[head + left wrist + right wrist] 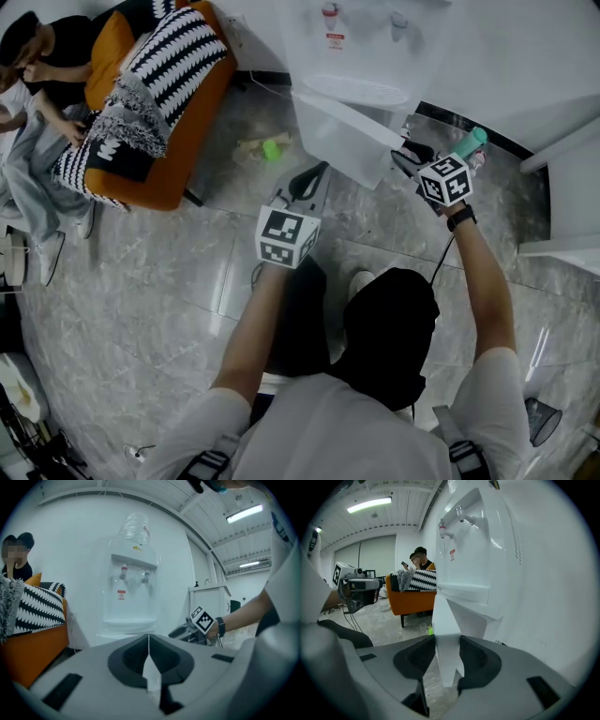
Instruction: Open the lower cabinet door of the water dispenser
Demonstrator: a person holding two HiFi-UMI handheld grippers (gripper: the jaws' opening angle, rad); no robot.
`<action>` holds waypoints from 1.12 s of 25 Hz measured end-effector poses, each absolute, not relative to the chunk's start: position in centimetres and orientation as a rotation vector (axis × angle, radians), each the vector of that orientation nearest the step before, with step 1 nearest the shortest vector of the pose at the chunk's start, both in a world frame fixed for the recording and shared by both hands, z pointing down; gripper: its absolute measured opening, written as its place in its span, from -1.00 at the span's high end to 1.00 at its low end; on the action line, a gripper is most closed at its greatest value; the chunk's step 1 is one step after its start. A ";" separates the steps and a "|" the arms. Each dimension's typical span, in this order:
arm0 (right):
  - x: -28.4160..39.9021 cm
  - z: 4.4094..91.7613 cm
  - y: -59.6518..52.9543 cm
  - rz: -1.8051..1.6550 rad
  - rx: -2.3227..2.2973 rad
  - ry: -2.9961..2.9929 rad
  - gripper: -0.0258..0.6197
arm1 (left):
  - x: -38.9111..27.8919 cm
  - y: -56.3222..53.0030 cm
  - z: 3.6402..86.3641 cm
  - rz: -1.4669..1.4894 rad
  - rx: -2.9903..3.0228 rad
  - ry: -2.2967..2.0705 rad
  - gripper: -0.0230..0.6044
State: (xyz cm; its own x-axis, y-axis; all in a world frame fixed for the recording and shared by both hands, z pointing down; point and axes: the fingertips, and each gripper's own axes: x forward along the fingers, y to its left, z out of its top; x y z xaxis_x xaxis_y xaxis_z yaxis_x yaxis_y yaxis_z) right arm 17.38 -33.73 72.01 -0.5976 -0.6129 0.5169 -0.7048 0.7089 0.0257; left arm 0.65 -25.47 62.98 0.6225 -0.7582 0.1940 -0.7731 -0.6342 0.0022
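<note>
Right gripper [446, 658] clamped on the edge of the ajar white lower cabinet door [444, 620], white plastic water dispenser [132, 597], small red-and-white sticker [122, 595] unreadable, left gripper [149, 660] closed, empty

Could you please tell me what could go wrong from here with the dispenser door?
The right gripper pinches only the thin edge of the door, so it may slip off.
A hard pull could rock the dispenser, which carries a bottle on top.
The left gripper is shut and apart from the dispenser, so nothing steadies it.
</note>
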 end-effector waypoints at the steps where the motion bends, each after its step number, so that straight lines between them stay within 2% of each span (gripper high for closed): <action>1: 17.3 72.0 -33.5 0.248 1.004 -2.417 0.40 | 0.5 -25.4 62.9 0.261 2.752 -1.308 0.88; 17: 13.8 71.9 -28.9 0.256 0.888 -2.456 0.45 | -1.0 -24.6 64.1 0.269 2.752 -1.322 0.88; 20: 13.0 71.9 -27.9 0.256 0.843 -2.465 0.51 | -1.3 -24.3 64.1 0.277 2.752 -1.325 0.89; 22: 12.2 71.8 -27.4 0.250 0.817 -2.475 0.63 | -1.9 -24.2 64.0 0.282 2.748 -1.337 0.89; 28: 9.5 71.8 -25.5 0.220 0.738 -2.505 0.74 | -3.6 -23.9 64.0 0.292 2.739 -1.368 0.89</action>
